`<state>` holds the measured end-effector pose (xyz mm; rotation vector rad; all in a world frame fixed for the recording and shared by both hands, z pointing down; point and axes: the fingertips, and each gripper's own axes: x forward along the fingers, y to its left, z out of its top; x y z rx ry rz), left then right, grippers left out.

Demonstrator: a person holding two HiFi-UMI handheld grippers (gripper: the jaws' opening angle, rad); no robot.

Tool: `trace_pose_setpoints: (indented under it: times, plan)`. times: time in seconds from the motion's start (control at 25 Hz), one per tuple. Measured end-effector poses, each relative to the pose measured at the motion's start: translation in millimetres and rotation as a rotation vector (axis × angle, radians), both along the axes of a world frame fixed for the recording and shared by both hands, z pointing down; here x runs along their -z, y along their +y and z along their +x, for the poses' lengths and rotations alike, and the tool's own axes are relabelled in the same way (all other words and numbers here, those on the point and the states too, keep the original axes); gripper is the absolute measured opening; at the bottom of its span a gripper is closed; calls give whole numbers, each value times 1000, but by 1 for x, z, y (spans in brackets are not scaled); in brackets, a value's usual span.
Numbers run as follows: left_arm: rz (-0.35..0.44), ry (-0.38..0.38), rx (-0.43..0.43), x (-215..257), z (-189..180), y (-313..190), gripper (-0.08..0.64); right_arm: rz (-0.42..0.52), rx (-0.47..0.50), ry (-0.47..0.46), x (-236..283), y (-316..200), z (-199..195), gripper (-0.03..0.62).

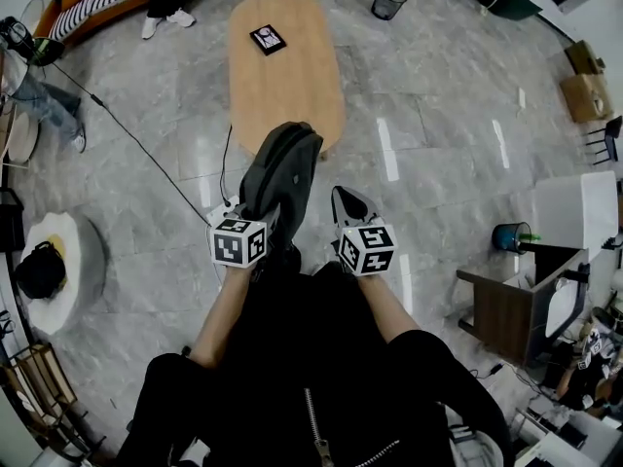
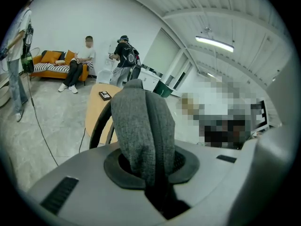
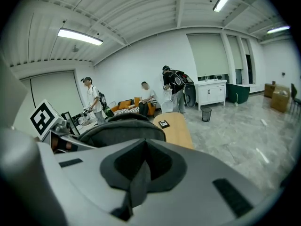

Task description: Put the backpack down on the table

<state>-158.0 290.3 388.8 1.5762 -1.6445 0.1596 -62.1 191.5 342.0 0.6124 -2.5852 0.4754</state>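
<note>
Black jacket (image 1: 321, 377) and two forearms fill the bottom of the head view. Just past them, the left gripper (image 1: 261, 217) carries the grey backpack (image 1: 282, 173) in the air, right at the near end of the oval wooden table (image 1: 292, 86). The right gripper (image 1: 348, 207) sits just beside it. Nothing's resting on the wood yet, so I'd say this is the carry-in part. A small black item (image 1: 268, 39) sits at the far end, so aim for the bare near half.

Left gripper view: the left gripper (image 2: 150, 173) is clamped narrow on a thick fold of the backpack (image 2: 141, 121), and the fabric bulges out of the pads. The table (image 2: 94, 112) is dead ahead with the black item (image 2: 104, 95) on it. The grip looks solid, so no need to re-grab.

Right gripper view: the right gripper (image 3: 138, 173) has its jaws pressed together. There's a thin dark sliver in the seam, and honestly I can't tell if it's a strap or just pad. The backpack (image 3: 117, 131) is off to its left, and the table (image 3: 178, 128) is beyond.

My advice: get the whole base over the tabletop, not just the edge. Lower until the wood takes the weight, then let go. Releasing early probably means it flops or slides off.
</note>
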Motion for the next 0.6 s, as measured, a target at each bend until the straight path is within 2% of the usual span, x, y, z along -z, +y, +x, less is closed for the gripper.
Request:
trace_pose_setpoints:
  times: [0.2,0.6]
  plan:
    - [-6,-15,-48,-2,-24,-15,78,8,-24,11,3,-10,-17,11]
    - [-34,-12,-41,-11,-47,-62,78,-18,-44,-1,-8,-62,-30,11]
